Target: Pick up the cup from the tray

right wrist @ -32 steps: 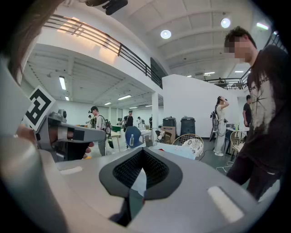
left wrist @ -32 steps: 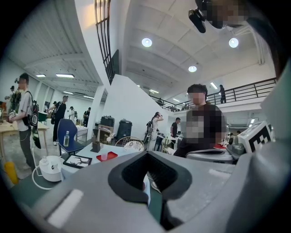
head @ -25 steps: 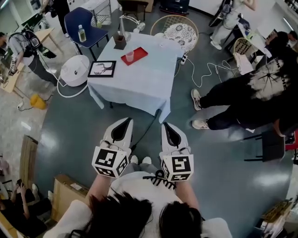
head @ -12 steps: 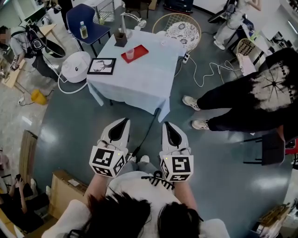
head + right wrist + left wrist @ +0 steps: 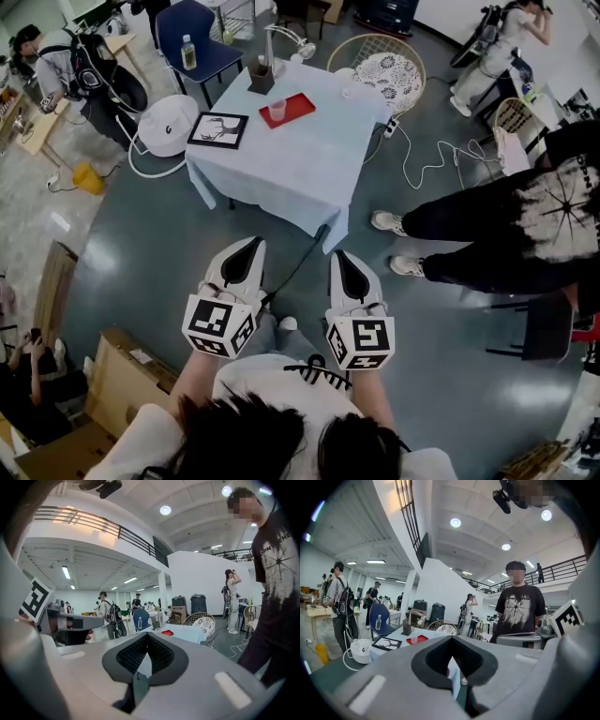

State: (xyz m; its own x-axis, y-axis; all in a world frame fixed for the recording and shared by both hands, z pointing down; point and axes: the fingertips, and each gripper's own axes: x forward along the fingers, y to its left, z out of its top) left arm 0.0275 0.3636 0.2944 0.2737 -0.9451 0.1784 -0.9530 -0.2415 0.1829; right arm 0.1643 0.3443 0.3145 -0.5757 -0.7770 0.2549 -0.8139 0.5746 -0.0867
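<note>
the cup stands on the red tray at the worktop's far side, well ahead of the left gripper and right gripper. both jaws are closed and empty, and the left seems slightly nearer.

On the desk the cup stands on the tray near the far edge, a picture frame lies left of the tray, a small box stands behind it, and a wicker chair sits beyond the desk's right corner.
</note>
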